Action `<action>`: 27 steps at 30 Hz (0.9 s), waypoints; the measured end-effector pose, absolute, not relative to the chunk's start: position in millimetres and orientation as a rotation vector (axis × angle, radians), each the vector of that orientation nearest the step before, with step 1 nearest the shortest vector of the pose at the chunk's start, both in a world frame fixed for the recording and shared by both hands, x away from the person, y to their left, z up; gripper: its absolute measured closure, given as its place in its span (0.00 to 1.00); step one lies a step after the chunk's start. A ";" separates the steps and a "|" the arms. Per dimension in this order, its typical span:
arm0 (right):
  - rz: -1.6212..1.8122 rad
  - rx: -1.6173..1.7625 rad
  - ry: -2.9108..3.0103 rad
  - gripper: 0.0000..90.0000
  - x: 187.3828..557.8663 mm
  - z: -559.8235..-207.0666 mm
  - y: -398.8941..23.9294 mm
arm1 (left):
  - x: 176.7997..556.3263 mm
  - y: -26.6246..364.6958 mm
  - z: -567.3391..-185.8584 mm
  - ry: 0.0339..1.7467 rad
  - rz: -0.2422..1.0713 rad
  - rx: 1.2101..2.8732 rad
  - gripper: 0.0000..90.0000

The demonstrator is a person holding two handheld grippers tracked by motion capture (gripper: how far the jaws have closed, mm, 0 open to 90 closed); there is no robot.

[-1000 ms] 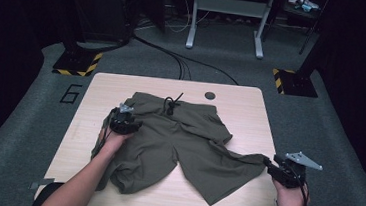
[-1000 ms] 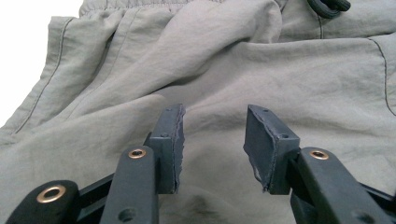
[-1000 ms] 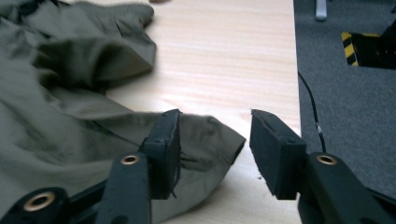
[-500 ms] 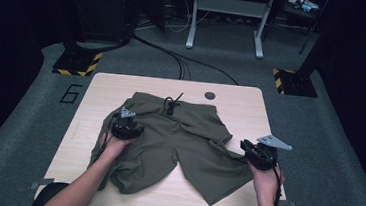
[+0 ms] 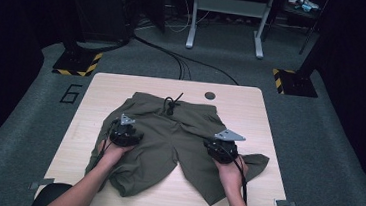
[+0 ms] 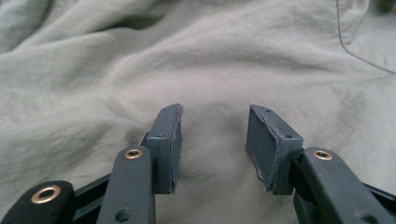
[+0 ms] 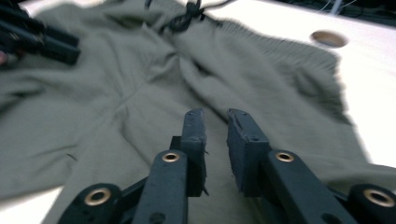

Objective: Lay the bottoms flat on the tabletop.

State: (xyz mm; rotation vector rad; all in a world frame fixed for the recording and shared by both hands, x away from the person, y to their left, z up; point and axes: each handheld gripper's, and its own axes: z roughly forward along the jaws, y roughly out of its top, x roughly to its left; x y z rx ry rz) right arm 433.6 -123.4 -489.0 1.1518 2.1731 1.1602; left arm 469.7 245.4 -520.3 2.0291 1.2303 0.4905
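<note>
- A pair of olive-green shorts [image 5: 172,142] lies spread on the middle of a pale wooden surface [image 5: 84,119] with rounded corners; all places below are given from the shorts.
- The cloth is thin and matte, with many soft wrinkles. The waistband, at the far edge of the shorts, is gathered into fine ribs.
- A dark drawstring [image 5: 172,103] is tied in a knot at the middle of the waistband, and one loose end lies on the wood just beyond it.
- The two legs open toward the person. The hem of the right leg is folded and pulled out to the right side.
- The left gripper [image 5: 140,138] rests on the left leg of the shorts. In the left gripper view its fingers [image 6: 168,140] are released, with a clear gap and bare cloth between them; they are flat dark grey pads with rough edges.
- The right gripper [image 5: 210,145] is on the right leg. In the right gripper view its fingers [image 7: 194,135] stand slightly apart with a narrow gap, and nothing is between them.
- A small round hole [image 5: 209,95] is in the wood just beyond the right end of the waistband.
- Bare wood lies left, right and beyond the shorts; the near hems are close to the near edge.
</note>
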 end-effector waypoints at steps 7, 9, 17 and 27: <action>1.046 1.217 2.189 0.69 458.4 -519.6 -122.6 | 473.7 246.1 -522.4 1.245 0.512 1.995 0.67; 1.007 1.207 2.185 0.68 464.7 -521.8 -121.4 | 477.3 246.2 -522.4 1.253 0.511 1.984 0.68; 0.998 1.233 2.150 0.68 487.4 -525.5 -118.1 | 492.0 241.6 -524.1 1.268 0.532 1.955 0.68; 0.996 1.244 2.140 0.68 528.6 -525.1 -113.1 | 524.6 238.0 -524.9 1.288 0.544 1.929 0.69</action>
